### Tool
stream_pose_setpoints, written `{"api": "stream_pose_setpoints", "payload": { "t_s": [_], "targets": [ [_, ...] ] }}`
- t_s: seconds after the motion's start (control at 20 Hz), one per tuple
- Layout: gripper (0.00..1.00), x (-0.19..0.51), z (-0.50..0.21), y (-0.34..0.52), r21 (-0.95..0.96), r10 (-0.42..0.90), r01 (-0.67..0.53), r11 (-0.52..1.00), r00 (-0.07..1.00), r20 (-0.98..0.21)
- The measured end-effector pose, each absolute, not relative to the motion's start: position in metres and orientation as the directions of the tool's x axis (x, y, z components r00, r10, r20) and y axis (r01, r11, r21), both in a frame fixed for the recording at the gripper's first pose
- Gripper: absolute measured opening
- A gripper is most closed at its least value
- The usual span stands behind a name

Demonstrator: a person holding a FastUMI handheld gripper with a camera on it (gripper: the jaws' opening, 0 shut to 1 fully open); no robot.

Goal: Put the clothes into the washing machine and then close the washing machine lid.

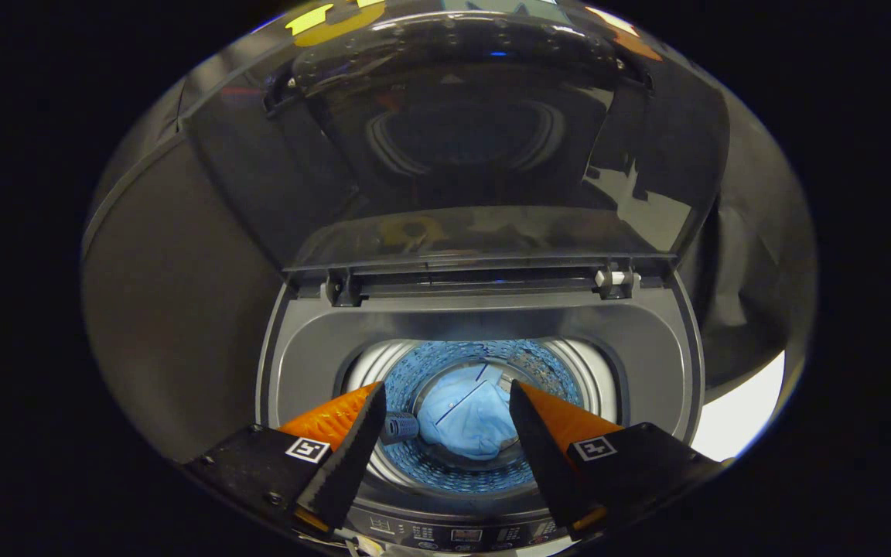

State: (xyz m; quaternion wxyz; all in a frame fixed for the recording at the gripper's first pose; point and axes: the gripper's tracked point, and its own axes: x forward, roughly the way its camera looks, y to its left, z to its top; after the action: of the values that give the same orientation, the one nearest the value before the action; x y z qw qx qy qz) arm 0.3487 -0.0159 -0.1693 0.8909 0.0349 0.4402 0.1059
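Top-loading washing machine (484, 317) seen from above and in front, tub mouth facing the camera. Lid (453, 147) stands raised, hinged at the rear edge of the top deck, its dark glossy inner face reflecting the tub opening. Two hinge fittings sit at the lid's base, one on either side.

Gripper (445, 433) hovers over the front rim of the machine, fingers spread wide apart with nothing between them; neither finger presses on anything. Fingertips point down toward the tub mouth.

Clothes: one light blue garment (465, 418) lies crumpled at the bottom of the drum (414, 371), resting on the agitator plate. In the view it appears in the gap between the two fingers, but well below and beyond them, not in contact with either. A dark seam or fold line runs across its upper part.

A small grey ribbed cylindrical piece (401, 427) sits at the drum wall just beside the garment, next to the left finger in the view; cannot tell what it is.

Control panel (465, 534) with small buttons runs along the front edge of the machine, below the fingers.
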Motion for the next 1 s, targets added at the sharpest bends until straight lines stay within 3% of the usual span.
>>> {"api": "stream_pose_setpoints", "payload": {
  "t_s": [0.45, 1.0],
  "targets": [
    [0.98, 0.348, -0.108, -0.028, 0.161, 0.236, -0.172, 0.972, 0.680, -0.695],
    [0.98, 0.314, -0.026, -0.046, 0.202, 0.260, -0.191, 0.961, 0.873, -0.412]
  ]
}}
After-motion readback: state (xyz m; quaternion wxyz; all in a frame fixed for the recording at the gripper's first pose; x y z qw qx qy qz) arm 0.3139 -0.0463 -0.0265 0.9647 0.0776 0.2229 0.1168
